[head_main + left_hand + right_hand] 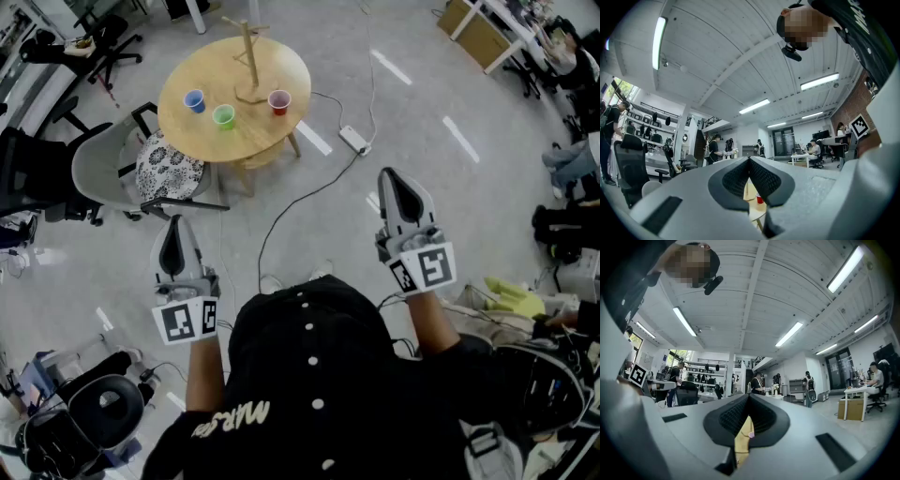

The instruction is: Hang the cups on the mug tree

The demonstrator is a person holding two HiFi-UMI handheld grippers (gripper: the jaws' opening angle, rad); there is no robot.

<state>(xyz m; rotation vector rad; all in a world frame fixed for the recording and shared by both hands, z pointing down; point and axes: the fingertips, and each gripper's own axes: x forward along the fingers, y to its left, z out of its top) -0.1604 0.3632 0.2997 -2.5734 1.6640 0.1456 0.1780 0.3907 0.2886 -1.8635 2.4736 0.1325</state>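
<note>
A round wooden table (pixel 272 131) stands ahead of me in the head view. On it are a blue cup (pixel 194 100), a green cup (pixel 223 116) and a red cup (pixel 279 101), with a bare wooden mug tree (pixel 248 58) behind them. My left gripper (pixel 172 247) and right gripper (pixel 401 195) are held well short of the table, both shut with nothing in them. The left gripper view shows the red cup (pixel 760 198) through the gap below the meeting tips of the left gripper (pixel 749 160). The right gripper (pixel 749 396) likewise has its tips together.
A grey chair (pixel 112 169) with a patterned cushion (pixel 169 169) stands left of the table. A cable and power strip (pixel 353 140) lie on the floor to its right. Office chairs, desks and seated people ring the room.
</note>
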